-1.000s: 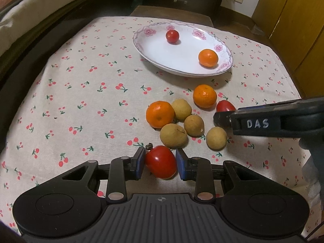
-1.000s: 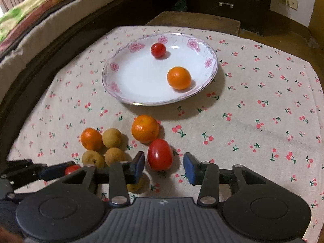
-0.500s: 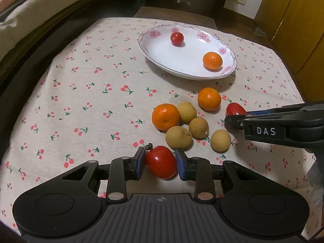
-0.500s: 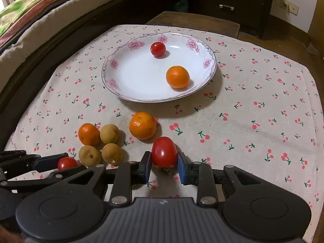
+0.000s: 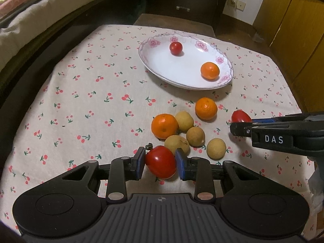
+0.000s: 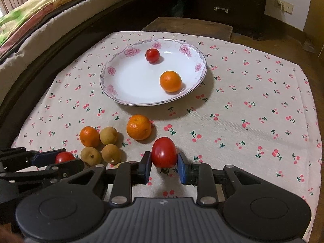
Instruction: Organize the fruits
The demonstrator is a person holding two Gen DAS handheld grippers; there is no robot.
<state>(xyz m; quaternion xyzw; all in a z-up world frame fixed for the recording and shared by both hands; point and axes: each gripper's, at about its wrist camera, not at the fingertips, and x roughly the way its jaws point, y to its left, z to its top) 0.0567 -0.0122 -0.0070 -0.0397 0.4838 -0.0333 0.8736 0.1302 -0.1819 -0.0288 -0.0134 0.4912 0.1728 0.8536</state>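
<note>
Our left claw [image 5: 160, 163] is clamped on a red tomato [image 5: 161, 161], its blue pads pressed to both sides, near the worktop's [image 5: 81, 93] near edge; our right claw [image 6: 164, 165] grips a second tomato [image 6: 164, 155] the same way, closer to the worktop's right side. The left wrist view shows four tan round fruits [image 5: 196, 136] clustered beside two oranges [image 5: 206, 108]; the right wrist view shows only three of them clearly, the fourth mostly hidden behind the claw's finger. Each view also catches the other claw from the side. We count four tomatoes: two gripped and one small tomato [image 6: 152, 55] on the flowered plate [image 6: 121, 85]. Three oranges: two on the cloth, one orange [image 6: 170, 81] on the plate toward the far edge.
</note>
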